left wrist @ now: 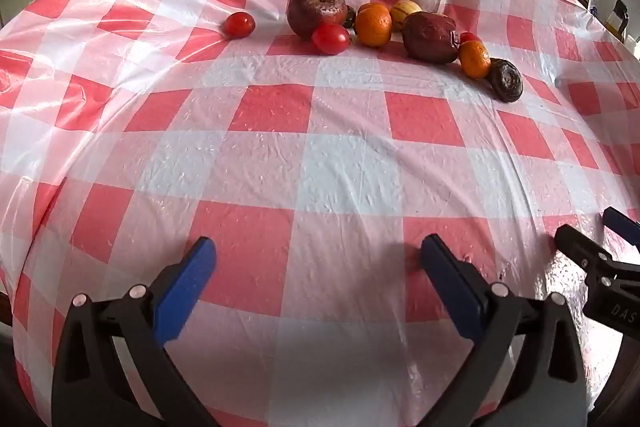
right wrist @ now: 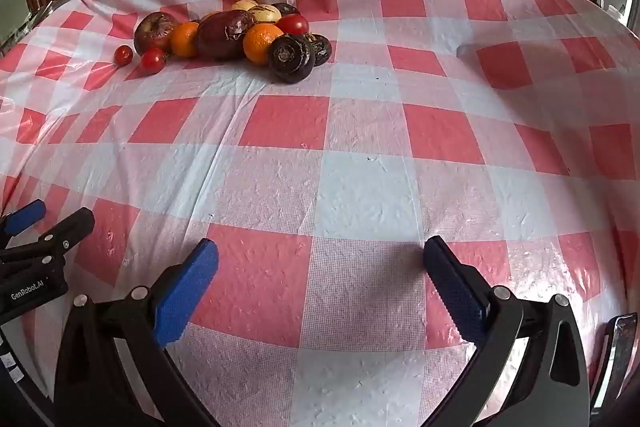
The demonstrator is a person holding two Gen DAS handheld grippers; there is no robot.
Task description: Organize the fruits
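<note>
Fruit pile far across the table, both grippers empty and spread.

The fruit pile (right wrist: 224, 35) sits bunched on the checked tablecloth (right wrist: 360, 187), well apart from my left gripper (left wrist: 316, 267) and right gripper (right wrist: 320, 267). I start with the stray tomato (left wrist: 239, 24) at the edge, closing gently so nothing rolls.
</note>
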